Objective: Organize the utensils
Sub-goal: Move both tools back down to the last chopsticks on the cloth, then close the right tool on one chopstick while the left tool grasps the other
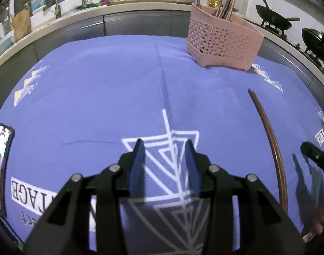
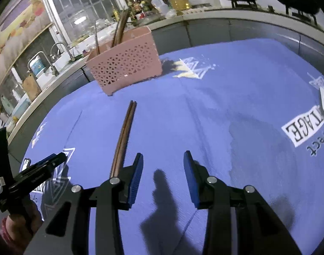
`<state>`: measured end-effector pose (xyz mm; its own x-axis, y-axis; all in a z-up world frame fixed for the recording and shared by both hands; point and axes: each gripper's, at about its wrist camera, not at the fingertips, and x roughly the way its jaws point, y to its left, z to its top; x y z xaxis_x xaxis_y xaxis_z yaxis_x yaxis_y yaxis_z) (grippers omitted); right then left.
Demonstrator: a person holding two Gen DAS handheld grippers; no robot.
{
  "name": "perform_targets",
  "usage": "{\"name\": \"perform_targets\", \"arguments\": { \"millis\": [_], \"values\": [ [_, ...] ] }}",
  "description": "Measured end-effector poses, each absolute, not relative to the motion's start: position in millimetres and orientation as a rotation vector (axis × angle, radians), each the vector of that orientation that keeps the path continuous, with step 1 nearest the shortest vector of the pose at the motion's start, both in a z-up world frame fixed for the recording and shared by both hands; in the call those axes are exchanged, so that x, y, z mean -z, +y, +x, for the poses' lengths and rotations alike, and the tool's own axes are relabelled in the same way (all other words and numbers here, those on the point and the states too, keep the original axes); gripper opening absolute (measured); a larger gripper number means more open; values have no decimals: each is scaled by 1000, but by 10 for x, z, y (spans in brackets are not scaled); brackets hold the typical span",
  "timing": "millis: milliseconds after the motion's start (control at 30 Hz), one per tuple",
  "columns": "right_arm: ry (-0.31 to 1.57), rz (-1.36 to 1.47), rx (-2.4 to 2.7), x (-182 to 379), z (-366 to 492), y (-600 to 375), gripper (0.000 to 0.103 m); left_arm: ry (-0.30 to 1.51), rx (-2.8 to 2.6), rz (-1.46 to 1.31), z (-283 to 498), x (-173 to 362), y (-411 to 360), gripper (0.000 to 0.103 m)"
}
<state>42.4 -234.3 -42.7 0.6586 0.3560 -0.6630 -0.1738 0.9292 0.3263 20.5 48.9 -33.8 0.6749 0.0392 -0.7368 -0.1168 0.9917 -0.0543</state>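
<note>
A pair of brown chopsticks (image 2: pixel 123 136) is seen lying side by side on the blue printed cloth (image 1: pixel 110 80), well short of the pink lattice utensil holder (image 1: pixel 223 42) at the cloth's far edge. More chopsticks are stood upright in that holder. The left gripper (image 1: pixel 165 146) is held above the cloth's white line print, fingers spread, nothing between them. The right gripper (image 2: pixel 163 159) is held just right of the chopsticks' near end, fingers likewise spread and empty. A phone (image 1: pixel 1 165) is laid at the cloth's left edge. Woks are seen on the stove behind.
</note>
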Motion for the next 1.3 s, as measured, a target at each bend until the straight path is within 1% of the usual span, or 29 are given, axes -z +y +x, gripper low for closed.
{"name": "perform_targets", "arguments": {
  "millis": [67, 167, 233, 300, 400, 467, 533, 667, 733, 867, 900, 933, 1300],
  "values": [
    [827, 278, -304, 482, 450, -2377, 40, 824, -88, -88, 204, 345, 478, 39],
    [828, 302, -305, 503, 447, -2406, 40, 820, -84, -64, 197, 360, 453, 45],
    [830, 300, -306, 498, 440, -2406, 40, 819, -84, -48, 198, 373, 420, 54],
    [826, 319, -310, 504, 430, -2430, 40, 820, -85, -34, 193, 383, 402, 59],
    [819, 363, -319, 525, 429, -2469, 40, 820, -79, -33, 202, 386, 400, 61],
    [812, 388, -325, 534, 425, -2493, 40, 823, -76, -22, 207, 391, 384, 64],
    [803, 431, -334, 555, 416, -2538, 41, 829, -73, -18, 204, 402, 373, 72],
    [797, 495, -371, 595, 426, -2616, 43, 835, -54, -20, 216, 409, 367, 79],
    [798, 504, -390, 595, 432, -2630, 45, 845, -38, -18, 232, 422, 356, 88],
    [801, 492, -404, 586, 436, -2615, 46, 854, -25, 1, 248, 440, 334, 91],
    [803, 482, -405, 580, 440, -2602, 46, 860, -24, 20, 257, 447, 310, 92],
    [805, 479, -405, 577, 447, -2595, 47, 867, -14, 29, 259, 454, 294, 97],
    [813, 410, -395, 545, 440, -2518, 47, 877, 17, 50, 262, 465, 293, 97]
  ]
}}
